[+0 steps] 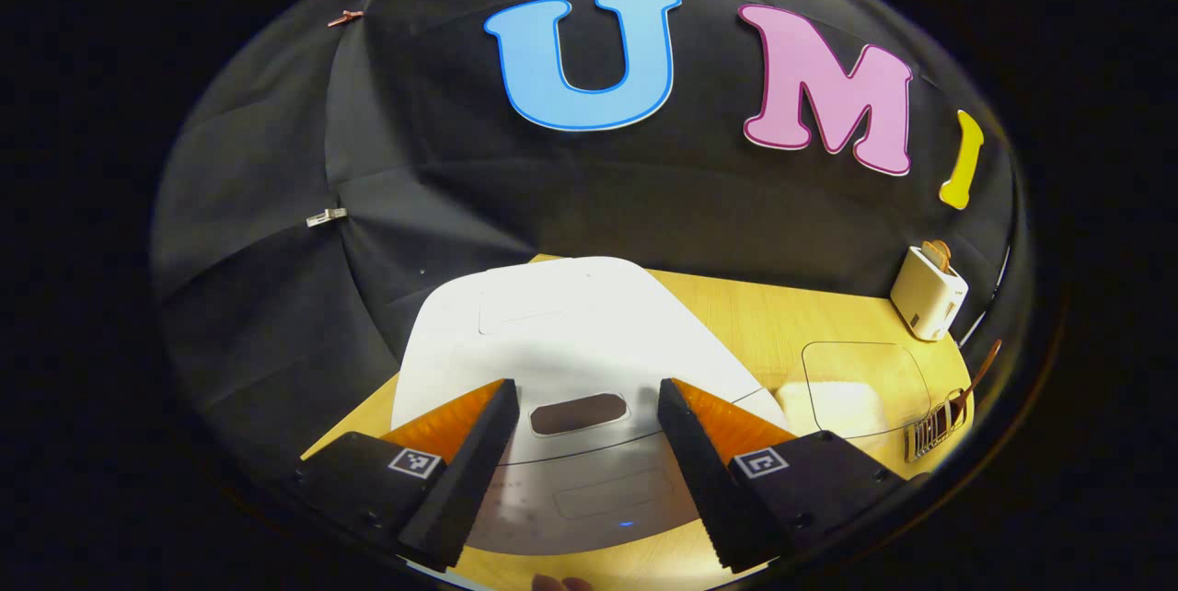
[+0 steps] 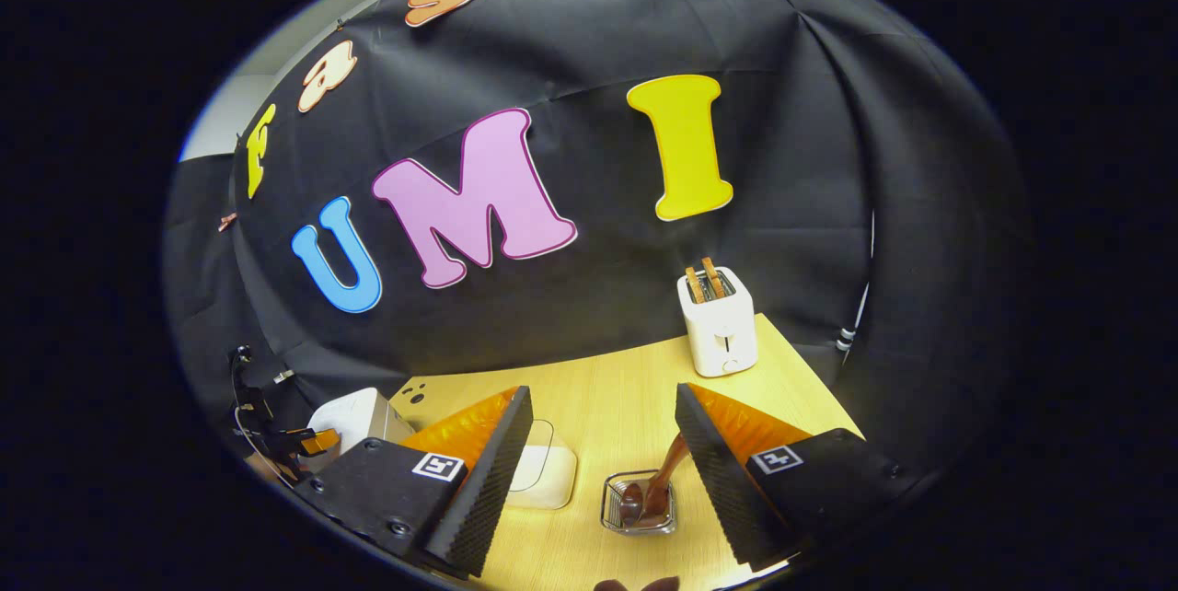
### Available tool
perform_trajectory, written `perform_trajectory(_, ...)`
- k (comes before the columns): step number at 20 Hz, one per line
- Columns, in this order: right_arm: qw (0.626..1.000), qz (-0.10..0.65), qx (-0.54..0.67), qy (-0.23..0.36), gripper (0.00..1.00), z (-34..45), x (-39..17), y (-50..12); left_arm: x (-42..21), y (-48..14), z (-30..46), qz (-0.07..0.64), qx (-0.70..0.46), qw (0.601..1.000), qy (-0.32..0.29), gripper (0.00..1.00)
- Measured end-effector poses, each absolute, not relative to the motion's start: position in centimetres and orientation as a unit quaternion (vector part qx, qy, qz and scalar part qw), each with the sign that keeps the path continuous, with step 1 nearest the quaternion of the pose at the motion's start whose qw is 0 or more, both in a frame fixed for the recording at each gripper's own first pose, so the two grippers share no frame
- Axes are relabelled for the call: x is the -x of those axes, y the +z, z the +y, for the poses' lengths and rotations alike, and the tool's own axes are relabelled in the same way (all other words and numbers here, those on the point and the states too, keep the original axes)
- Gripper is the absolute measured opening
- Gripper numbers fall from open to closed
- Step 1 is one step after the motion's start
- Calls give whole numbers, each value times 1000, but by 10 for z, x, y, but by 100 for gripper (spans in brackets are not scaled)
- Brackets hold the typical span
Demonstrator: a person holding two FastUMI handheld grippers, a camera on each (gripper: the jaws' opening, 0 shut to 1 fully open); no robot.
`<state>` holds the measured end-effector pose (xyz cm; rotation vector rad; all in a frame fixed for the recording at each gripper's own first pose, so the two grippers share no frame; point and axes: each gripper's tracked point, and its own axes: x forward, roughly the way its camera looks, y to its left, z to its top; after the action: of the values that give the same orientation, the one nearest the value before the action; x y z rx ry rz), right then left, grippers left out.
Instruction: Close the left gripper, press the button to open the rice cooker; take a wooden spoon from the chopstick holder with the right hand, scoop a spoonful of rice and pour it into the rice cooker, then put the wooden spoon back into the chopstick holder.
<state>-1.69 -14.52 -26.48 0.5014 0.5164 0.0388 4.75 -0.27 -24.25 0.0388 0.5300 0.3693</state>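
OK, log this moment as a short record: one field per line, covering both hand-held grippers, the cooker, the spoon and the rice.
left hand-held gripper: open, hovering above the cooker's dark button
right hand-held gripper: open, above the holder, touching nothing
rice cooker: white, lid closed
button: not pressed yet
wooden spoon: standing tilted in the chopstick holder
rice container: white, clear lid on, left of the holder
toaster: at the table's back, bread in its slots
table: light wood
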Motion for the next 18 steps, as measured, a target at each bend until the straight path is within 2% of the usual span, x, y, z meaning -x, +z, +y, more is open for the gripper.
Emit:
perform_trajectory(2, 938, 245, -246, 23, 96, -143, 14, -257, -48, -239, -3, 263, -17, 948, 179, 99)
perform_trajectory(9, 942, 229, -237, 55, 98, -121, 10, -240, -60, -178, -25, 199, -12, 969, 150, 96)
perform_trajectory(18, 959, 189, -173, 120, 98, -63, -9, -193, -71, -86, -107, 97, -36, 993, 54, 96)
